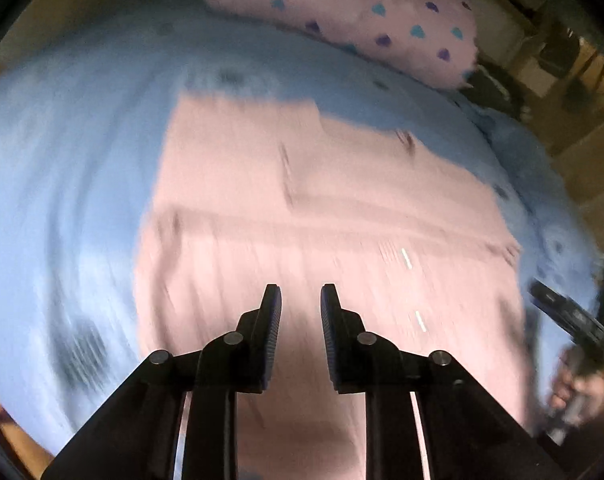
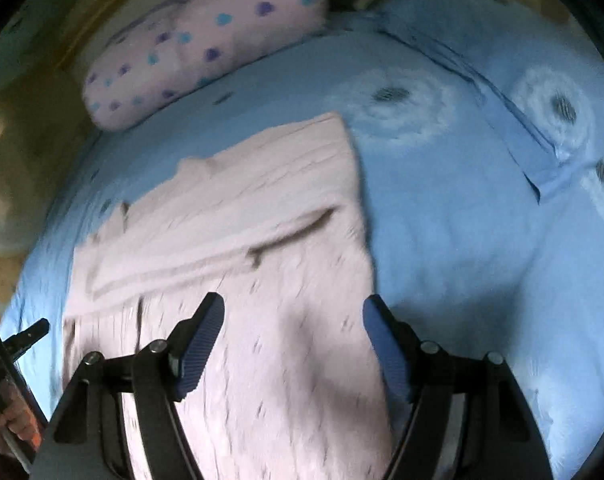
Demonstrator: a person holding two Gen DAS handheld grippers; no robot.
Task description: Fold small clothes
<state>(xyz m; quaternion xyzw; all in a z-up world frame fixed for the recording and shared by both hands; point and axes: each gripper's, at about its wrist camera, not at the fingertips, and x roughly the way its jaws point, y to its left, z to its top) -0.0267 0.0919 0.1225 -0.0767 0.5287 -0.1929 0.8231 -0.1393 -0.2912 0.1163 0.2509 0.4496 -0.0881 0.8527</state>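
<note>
Blue bedsheet with pale ring patterns covers the work surface. Pink knitted garment lies flat on it, partly folded, with layered edges visible across its middle. Left gripper hovers over the garment, jaws slightly apart, holding nothing. Right gripper is above the garment's right edge, jaws wide apart, holding nothing. Pink pillow with blue and purple hearts lies beyond the garment. Motion blur obscures the knit detail; the garment's near edge is cut off behind the grippers.
</note>
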